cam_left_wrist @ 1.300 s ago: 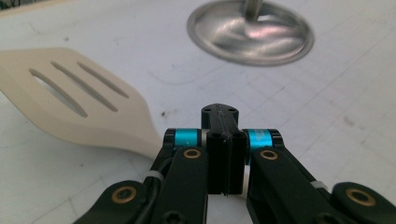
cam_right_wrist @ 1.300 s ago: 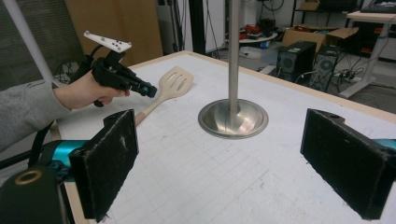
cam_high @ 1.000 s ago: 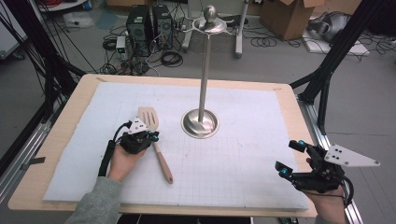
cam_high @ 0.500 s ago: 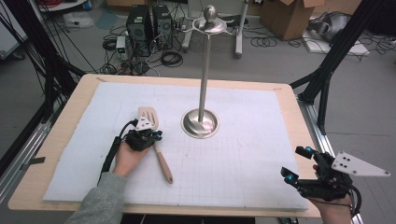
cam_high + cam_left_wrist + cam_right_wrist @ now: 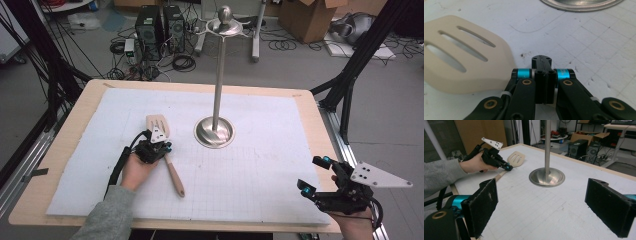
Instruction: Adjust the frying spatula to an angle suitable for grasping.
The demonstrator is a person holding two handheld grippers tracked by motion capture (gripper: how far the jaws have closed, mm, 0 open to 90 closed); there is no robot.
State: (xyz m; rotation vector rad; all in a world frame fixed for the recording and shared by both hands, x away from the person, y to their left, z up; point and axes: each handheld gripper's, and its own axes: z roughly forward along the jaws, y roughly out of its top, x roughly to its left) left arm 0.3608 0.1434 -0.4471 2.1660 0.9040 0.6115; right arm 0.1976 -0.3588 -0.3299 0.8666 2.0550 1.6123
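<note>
**Shut left jaws at the spatula's neck, right jaws wide and far off**

Finds the spatula [image 5: 159,126] flat on the white mat [image 5: 260,165], left of centre in the high view. Puts its slotted head toward the top of the frame and its wooden handle running down and slightly right, so the long axis is nearly upright in the picture.

Places the left gripper [image 5: 161,148] right at the neck, where head meets handle, with the jaws pressed together and nothing seen between them. Shows, in the left gripper view, the pale head at the left of the frame, just beside the closed tips [image 5: 544,75] and not in front of them. Cannot tell whether the tips touch the handle.

Sets the right gripper [image 5: 314,173] at the lower right of the high view, jaws well apart, empty, and far from the tool.

Judges the left side far nearer. Calls for opening the jaws and straddling the handle across its width.

Leaves open mat all round the handle. Keeps the metal stand [image 5: 215,131] to the right of the head, near but apart, and the table [image 5: 70,150] edge well clear at the left.
</note>
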